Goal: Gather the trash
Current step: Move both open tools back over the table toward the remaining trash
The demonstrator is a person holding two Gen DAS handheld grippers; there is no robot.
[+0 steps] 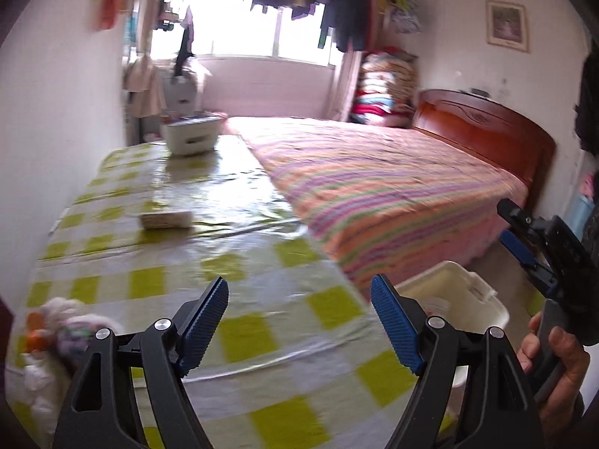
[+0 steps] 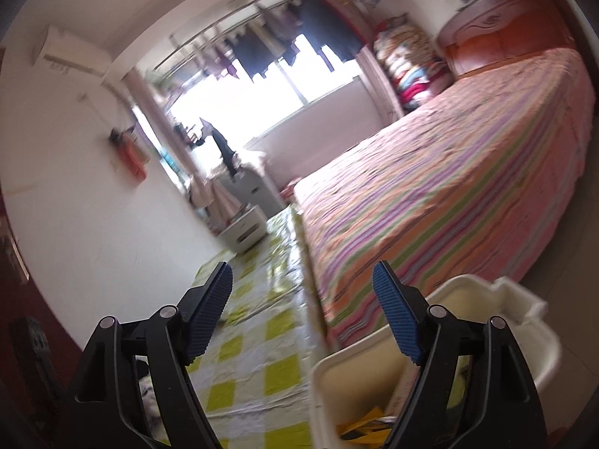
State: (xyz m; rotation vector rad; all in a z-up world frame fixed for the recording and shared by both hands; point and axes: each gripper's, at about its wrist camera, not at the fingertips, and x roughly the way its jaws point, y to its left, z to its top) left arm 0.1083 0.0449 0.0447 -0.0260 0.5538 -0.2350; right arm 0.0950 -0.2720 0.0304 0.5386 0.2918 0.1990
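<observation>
Bed (image 1: 393,172) filled the right; checked tabletop (image 1: 239,299) ran alongside it. White bin (image 2: 374,363) sat off the table's near right corner, yellow scraps inside. Crumpled trash (image 1: 60,333) lay at the near left edge. I had left gripper (image 1: 299,321) and right gripper (image 2: 303,314) wide apart, empty. Best approach, I judged: low sweep left, open room mid-table.

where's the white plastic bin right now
The white plastic bin sits on the floor at lower right in both views, between the green-checked table and the striped bed.
</observation>
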